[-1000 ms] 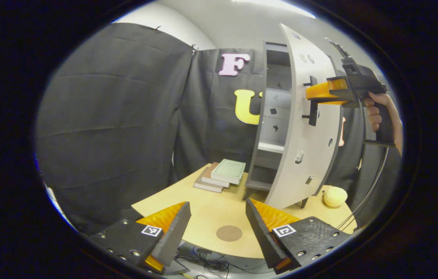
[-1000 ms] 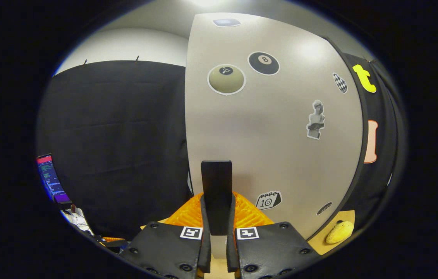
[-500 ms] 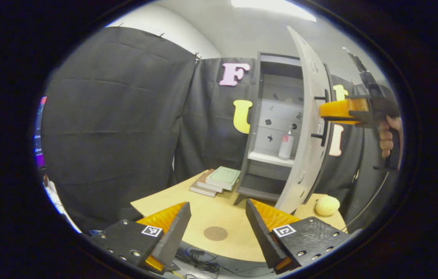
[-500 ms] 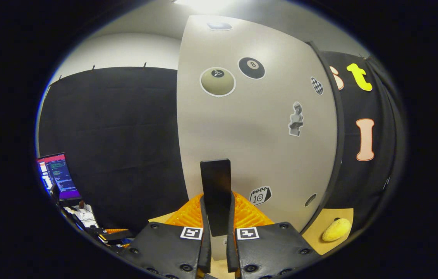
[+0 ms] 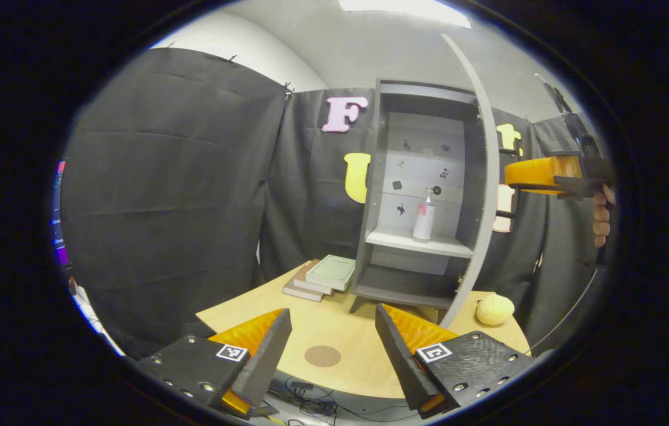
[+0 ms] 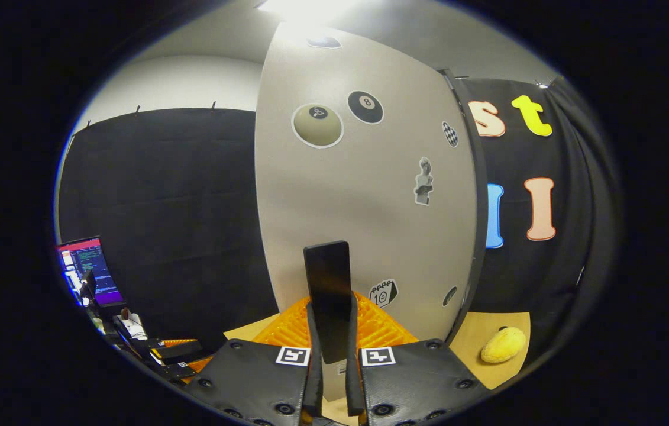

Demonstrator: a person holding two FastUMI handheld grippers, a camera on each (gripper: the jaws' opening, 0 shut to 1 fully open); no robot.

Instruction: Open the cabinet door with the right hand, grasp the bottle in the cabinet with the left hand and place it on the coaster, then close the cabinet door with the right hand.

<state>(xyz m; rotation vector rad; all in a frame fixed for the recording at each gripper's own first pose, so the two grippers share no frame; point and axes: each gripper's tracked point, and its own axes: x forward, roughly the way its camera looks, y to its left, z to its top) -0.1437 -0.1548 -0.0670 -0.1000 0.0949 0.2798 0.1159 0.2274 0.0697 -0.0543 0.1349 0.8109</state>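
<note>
We see a grey cabinet (image 5: pixel 414 195) standing at the far side of a light wooden desk (image 5: pixel 334 331), in front of the booth's black cloth wall. Its door (image 5: pixel 484 195) is swung wide open, so from the left gripper view we look at it almost edge-on, a thin pale curve rising from the desk to the ceiling. In the open cabinet a white bottle (image 5: pixel 423 220) with a pink patch stands upright on the middle shelf (image 5: pixel 414 241), towards its right side. Our left tongs (image 5: pixel 332 343) hang low at the near edge of the desk, their two fingers spread well apart with nothing between them. Just beyond them, a round brown coaster (image 5: pixel 322 355) lies flat on the desk, well apart from the cabinet. A stack of books (image 5: pixel 323 276) lies to the left of the cabinet's foot, and a yellow sponge-like ball (image 5: pixel 494 309) rests to the right of the door. In the right gripper view, our right tongs (image 6: pixel 331 349) are clamped together on the door's black handle (image 6: pixel 327 284), which stands upright between their fingers. The door's pale outer face carries several stickers. From the left gripper view we see these same tongs far to the right, held by a hand (image 5: pixel 601 219).
</note>
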